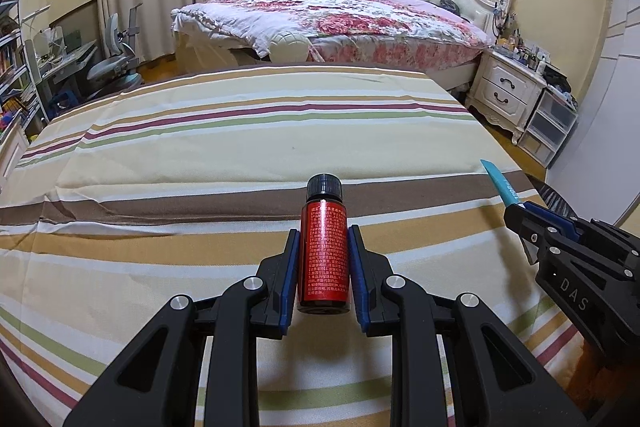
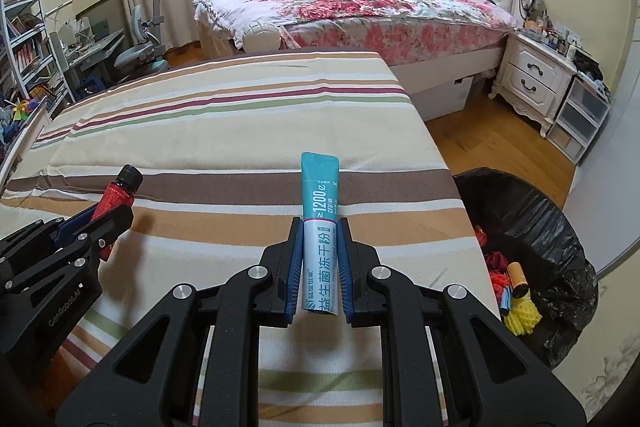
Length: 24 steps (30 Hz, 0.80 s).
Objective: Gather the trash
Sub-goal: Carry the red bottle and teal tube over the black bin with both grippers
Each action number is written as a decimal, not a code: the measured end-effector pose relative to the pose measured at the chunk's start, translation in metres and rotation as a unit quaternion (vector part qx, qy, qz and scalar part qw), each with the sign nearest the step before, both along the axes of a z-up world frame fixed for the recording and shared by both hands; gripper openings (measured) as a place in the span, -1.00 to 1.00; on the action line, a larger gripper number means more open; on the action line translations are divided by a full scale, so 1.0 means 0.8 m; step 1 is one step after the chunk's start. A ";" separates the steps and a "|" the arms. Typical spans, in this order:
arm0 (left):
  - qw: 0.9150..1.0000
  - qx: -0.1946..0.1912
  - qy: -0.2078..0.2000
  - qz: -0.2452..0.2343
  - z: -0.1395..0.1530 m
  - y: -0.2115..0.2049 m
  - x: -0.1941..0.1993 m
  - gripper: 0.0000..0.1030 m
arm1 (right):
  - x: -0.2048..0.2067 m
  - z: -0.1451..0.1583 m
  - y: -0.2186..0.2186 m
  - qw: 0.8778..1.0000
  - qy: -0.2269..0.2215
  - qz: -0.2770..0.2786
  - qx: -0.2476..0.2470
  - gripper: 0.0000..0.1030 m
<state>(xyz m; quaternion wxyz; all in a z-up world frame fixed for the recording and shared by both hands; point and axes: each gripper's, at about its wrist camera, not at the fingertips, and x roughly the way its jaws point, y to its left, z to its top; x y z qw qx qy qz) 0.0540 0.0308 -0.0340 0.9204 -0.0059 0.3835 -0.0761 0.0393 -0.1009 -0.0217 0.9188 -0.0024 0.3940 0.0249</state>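
Left claw (image 1: 323, 259) pinches the red bottle (image 1: 323, 259); right claw (image 2: 320, 251) pinches the teal sachet (image 2: 320, 211). Advisable: carry each fully over the black-lined bin (image 2: 560, 227) before release.

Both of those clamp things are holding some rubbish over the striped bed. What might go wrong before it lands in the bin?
1. The bin sits to the right, off the bed's edge; the left hand-held gripper with the red bottle is on the far side and may have to cross the right one.
2. The right hand-held gripper pinches only the lower part of a thin sachet, which might bend or slip.
3. The round bottle might roll off if dropped on the striped cover.
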 end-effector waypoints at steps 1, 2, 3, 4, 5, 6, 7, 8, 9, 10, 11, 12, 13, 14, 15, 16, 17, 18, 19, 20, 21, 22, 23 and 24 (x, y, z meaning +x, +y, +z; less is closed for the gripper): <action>1.000 -0.001 -0.002 -0.002 0.001 -0.003 -0.002 -0.52 | -0.004 0.002 -0.003 1.000 -0.002 -0.002 0.000 -0.68; 1.000 -0.002 -0.004 -0.005 0.003 -0.005 -0.005 -0.52 | -0.009 0.003 -0.005 1.000 -0.004 -0.003 0.001 -0.68; 1.000 -0.004 -0.007 -0.008 0.004 -0.008 -0.008 -0.52 | -0.013 0.006 -0.009 1.000 -0.007 -0.005 0.001 -0.68; 1.000 -0.006 -0.008 -0.012 0.006 -0.012 -0.010 -0.52 | -0.017 0.008 -0.012 1.000 -0.010 -0.007 0.001 -0.68; 1.000 -0.009 -0.011 -0.017 0.007 -0.016 -0.013 -0.52 | -0.019 0.011 -0.015 1.000 -0.012 -0.010 0.001 -0.68; 1.000 -0.010 -0.013 -0.023 0.009 -0.021 -0.016 -0.52 | -0.023 0.013 -0.018 1.000 -0.014 -0.012 0.001 -0.68; 0.999 -0.010 -0.016 -0.027 0.010 -0.026 -0.018 -0.52 | -0.027 0.016 -0.023 1.000 -0.017 -0.016 0.001 -0.68; 0.999 -0.011 -0.019 -0.033 0.012 -0.031 -0.020 -0.52 | -0.030 0.017 -0.027 1.000 -0.019 -0.020 0.001 -0.68; 0.999 -0.011 -0.021 -0.038 0.014 -0.035 -0.021 -0.52 | -0.034 0.020 -0.033 0.999 -0.023 -0.025 0.001 -0.68; 0.999 -0.012 -0.023 -0.044 0.016 -0.041 -0.023 -0.52 | -0.037 0.023 -0.038 0.999 -0.026 -0.029 0.001 -0.68; 0.998 -0.012 -0.025 -0.049 0.017 -0.046 -0.024 -0.52 | -0.041 0.024 -0.043 0.999 -0.028 -0.034 0.000 -0.68; 0.998 -0.013 -0.029 -0.056 0.019 -0.053 -0.024 -0.52 | -0.044 0.027 -0.050 0.999 -0.031 -0.039 0.000 -0.68; 0.998 -0.013 -0.031 -0.061 0.020 -0.059 -0.025 -0.52 | -0.047 0.029 -0.056 0.998 -0.034 -0.045 0.000 -0.68; 0.997 -0.013 -0.033 -0.066 0.022 -0.065 -0.026 -0.52 | -0.050 0.030 -0.061 0.998 -0.036 -0.050 0.000 -0.68; 0.997 -0.013 -0.036 -0.074 0.024 -0.072 -0.025 -0.52 | -0.053 0.032 -0.068 0.998 -0.039 -0.056 -0.002 -0.68; 0.996 -0.014 -0.038 -0.080 0.025 -0.078 -0.025 -0.52 | -0.055 0.034 -0.074 0.997 -0.042 -0.063 -0.003 -0.68; 0.995 -0.014 -0.040 -0.087 0.026 -0.086 -0.025 -0.52 | -0.058 0.035 -0.079 0.997 -0.045 -0.068 -0.006 -0.68; 0.995 -0.013 -0.042 -0.094 0.028 -0.094 -0.026 -0.52 | -0.060 0.036 -0.084 0.996 -0.047 -0.075 -0.008 -0.68; 0.994 -0.014 -0.044 -0.100 0.029 -0.100 -0.026 -0.52 | -0.061 0.037 -0.092 0.995 -0.050 -0.083 -0.011 -0.68; 0.993 -0.014 -0.046 -0.108 0.031 -0.108 -0.026 -0.52 | -0.064 0.037 -0.098 0.995 -0.051 -0.089 -0.013 -0.68; 0.992 -0.014 -0.048 -0.113 0.031 -0.116 -0.025 -0.52 | -0.065 0.038 -0.106 0.994 -0.053 -0.097 -0.015 -0.68; 0.991 -0.014 -0.050 -0.121 0.033 -0.124 -0.025 -0.52 | -0.067 0.038 -0.113 0.993 -0.054 -0.105 -0.016 -0.68; 0.991 -0.013 -0.052 -0.126 0.034 -0.130 -0.024 -0.52 | -0.067 0.037 -0.119 0.992 -0.055 -0.112 -0.018 -0.68; 0.990 -0.012 -0.054 -0.133 0.034 -0.139 -0.023 -0.52 | -0.067 0.037 -0.127 0.991 -0.056 -0.119 -0.019 -0.68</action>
